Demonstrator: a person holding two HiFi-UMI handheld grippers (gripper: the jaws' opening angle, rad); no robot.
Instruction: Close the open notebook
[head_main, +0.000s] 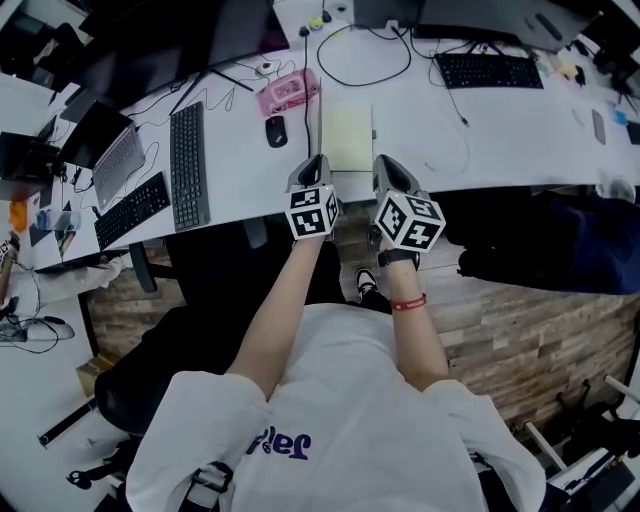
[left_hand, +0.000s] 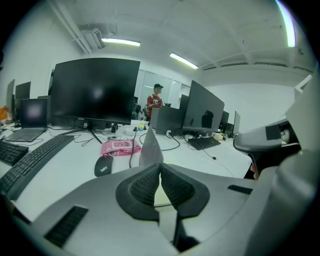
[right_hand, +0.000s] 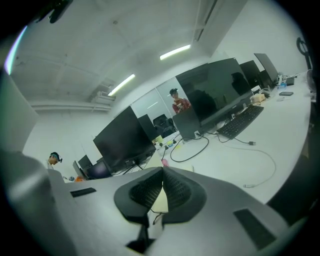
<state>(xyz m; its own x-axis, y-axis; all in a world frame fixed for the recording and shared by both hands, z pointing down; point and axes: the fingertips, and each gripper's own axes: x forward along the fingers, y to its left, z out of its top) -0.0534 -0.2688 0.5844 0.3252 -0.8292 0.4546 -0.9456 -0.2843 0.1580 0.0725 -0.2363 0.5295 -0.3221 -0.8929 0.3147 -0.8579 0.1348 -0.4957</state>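
The notebook (head_main: 347, 135) lies open on the white desk (head_main: 500, 140), its pale yellow page facing up. My left gripper (head_main: 317, 160) is at the notebook's near left corner. In the left gripper view it (left_hand: 160, 165) is shut on a grey-white leaf of the notebook (left_hand: 149, 150), which stands upright out of the jaw tips. My right gripper (head_main: 385, 162) hovers at the near right corner. In the right gripper view it (right_hand: 162, 170) is shut, pads meeting, with nothing seen pinched. The yellow page (right_hand: 160, 200) shows behind the pads.
A black mouse (head_main: 276, 131) and a pink pack (head_main: 287, 92) lie just left of the notebook. A keyboard (head_main: 189, 165) sits further left and another (head_main: 490, 71) at the back right. A looped black cable (head_main: 365, 60) and monitors (left_hand: 95, 90) stand behind. The desk's front edge runs under both grippers.
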